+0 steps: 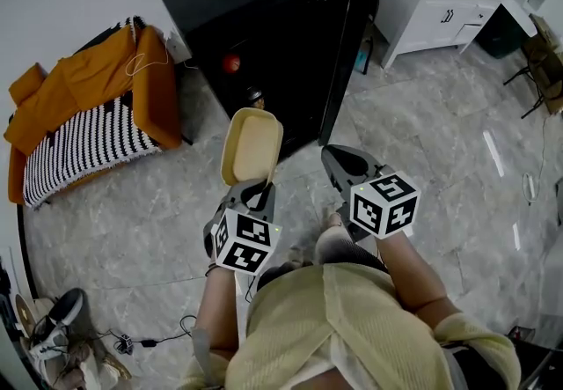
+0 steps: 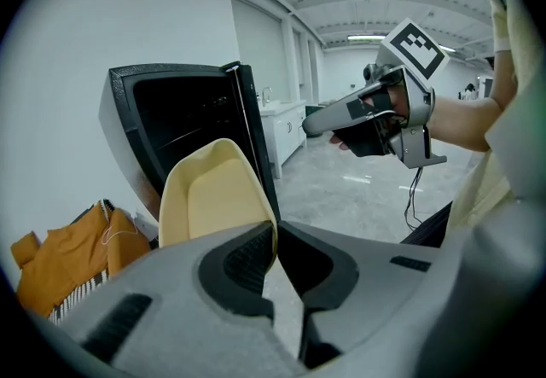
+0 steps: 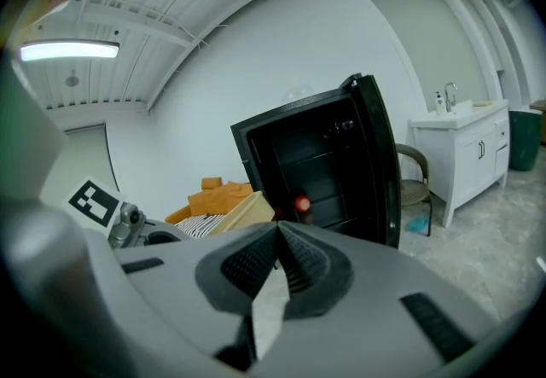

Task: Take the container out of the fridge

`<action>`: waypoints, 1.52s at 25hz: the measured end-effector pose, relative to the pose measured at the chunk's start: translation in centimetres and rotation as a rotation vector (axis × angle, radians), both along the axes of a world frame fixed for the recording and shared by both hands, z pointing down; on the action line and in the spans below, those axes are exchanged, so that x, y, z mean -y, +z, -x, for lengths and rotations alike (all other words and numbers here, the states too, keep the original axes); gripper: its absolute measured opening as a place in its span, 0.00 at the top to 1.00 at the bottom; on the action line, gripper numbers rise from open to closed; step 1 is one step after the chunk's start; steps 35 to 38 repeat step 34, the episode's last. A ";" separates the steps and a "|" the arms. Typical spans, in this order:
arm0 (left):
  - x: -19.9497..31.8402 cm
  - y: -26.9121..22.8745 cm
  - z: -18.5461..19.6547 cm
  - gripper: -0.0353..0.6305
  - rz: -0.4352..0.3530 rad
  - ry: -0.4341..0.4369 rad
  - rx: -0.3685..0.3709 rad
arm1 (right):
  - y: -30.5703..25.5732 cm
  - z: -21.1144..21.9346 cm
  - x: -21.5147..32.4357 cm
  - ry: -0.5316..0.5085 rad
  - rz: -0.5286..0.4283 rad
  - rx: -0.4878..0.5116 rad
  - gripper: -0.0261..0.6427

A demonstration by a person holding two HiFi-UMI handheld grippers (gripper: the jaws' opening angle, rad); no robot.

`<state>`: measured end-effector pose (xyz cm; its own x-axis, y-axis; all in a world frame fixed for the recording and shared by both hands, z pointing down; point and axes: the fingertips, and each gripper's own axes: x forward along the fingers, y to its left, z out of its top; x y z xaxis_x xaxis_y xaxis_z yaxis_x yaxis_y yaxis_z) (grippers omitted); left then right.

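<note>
1. The left gripper (image 1: 257,184) was clamped on the near rim of the cream container (image 1: 251,145); in the left gripper view its two pads met on the thin edge of the container (image 2: 215,197) with no gap showing.
2. The container was outside the black fridge (image 1: 264,18), held in the air in front of the open compartment, above the grey marbled floor (image 1: 422,115). It stood tilted up from the jaws, with its hollow side turned toward the head camera.
3. The right gripper (image 1: 328,154) hung just beside the left one, on the side of the fridge door (image 1: 347,54), apart from the container. Its jaws were closed tip to tip with nothing between them, as the right gripper view (image 3: 277,233) showed.
4. The fridge door stood open. A small red object (image 1: 230,63) sat on a shelf inside; what it was could not be told.
5. An orange seat (image 1: 88,106) with a black-and-white striped cover lay left of the fridge, and a white cabinet (image 1: 431,10) stood to its right.
</note>
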<state>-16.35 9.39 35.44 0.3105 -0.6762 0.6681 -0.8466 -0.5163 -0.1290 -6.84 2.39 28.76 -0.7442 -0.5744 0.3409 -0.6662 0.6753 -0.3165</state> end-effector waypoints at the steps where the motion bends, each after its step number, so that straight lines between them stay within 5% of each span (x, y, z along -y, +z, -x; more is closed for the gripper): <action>1: -0.3 0.1 0.0 0.90 0.004 -0.001 -0.002 | 0.1 0.0 -0.1 0.001 0.004 -0.001 0.92; 38: -3.7 1.1 1.2 0.90 0.057 -0.061 0.009 | 0.8 0.3 -0.9 -0.031 0.007 -0.007 0.92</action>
